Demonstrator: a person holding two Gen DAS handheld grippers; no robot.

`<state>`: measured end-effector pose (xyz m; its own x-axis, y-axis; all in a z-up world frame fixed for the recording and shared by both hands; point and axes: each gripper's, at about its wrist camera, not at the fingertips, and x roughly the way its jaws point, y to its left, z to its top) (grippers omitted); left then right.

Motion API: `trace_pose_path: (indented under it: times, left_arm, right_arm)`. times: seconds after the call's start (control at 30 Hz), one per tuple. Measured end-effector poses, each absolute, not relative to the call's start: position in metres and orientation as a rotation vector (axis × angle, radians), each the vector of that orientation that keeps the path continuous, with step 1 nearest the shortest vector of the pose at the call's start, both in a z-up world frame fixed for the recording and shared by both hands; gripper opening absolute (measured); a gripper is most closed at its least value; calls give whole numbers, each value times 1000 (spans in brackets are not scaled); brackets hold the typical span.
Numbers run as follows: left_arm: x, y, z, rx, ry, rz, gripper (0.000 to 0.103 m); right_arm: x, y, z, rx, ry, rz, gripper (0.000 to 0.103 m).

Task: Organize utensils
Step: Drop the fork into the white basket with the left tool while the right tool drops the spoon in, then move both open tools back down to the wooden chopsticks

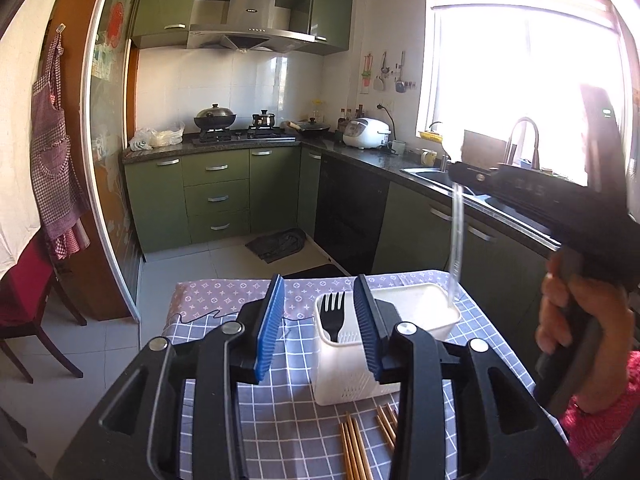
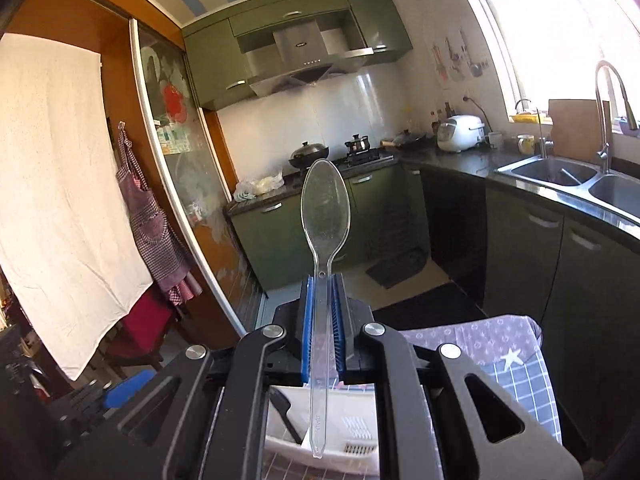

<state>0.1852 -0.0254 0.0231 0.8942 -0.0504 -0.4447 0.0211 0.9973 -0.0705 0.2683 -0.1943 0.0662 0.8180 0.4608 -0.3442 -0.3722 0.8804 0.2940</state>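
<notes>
A white utensil caddy (image 1: pixel 416 312) stands on the checked tablecloth (image 1: pixel 280 432), with a black plastic fork (image 1: pixel 334 312) upright in its near compartment. My left gripper (image 1: pixel 320 320) is open and empty, its blue pads either side of the caddy's near end. My right gripper (image 2: pixel 323 320) is shut on a clear plastic spoon (image 2: pixel 325 216), bowl up, handle tip pointing down over the caddy (image 2: pixel 340 440). In the left wrist view the spoon (image 1: pixel 456 236) hangs from the right gripper (image 1: pixel 466 174) above the caddy's far compartment. Several wooden chopsticks (image 1: pixel 360 440) lie on the cloth in front of the caddy.
The table sits in a kitchen with green cabinets (image 1: pixel 216 196), a stove with a wok (image 1: pixel 215 118) and a sink (image 2: pixel 560 176) under a bright window. A red chair (image 1: pixel 24 300) stands left of the table. The person's right hand (image 1: pixel 576 308) holds the right gripper.
</notes>
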Motion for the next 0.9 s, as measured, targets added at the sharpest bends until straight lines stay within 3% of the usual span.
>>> trace_pose_path:
  times: [0.23, 0.63, 0.73, 0.8, 0.9]
  left_arm:
    - [177, -23, 14, -45, 516, -54, 35]
    - [170, -25, -13, -50, 658, -69, 35]
    - [165, -24, -16, -37, 680, -60, 35]
    - [164, -23, -16, -36, 695, -61, 35]
    - [163, -25, -16, -33, 720, -66, 35]
  right_arm:
    - [296, -181, 21, 194, 503, 441, 10]
    - [246, -186, -13, 45, 524, 413, 11]
    - [241, -189, -15, 58, 534, 409, 16]
    - [237, -192, -12, 67, 528, 413, 25]
    - [232, -196, -3, 62, 516, 411, 28]
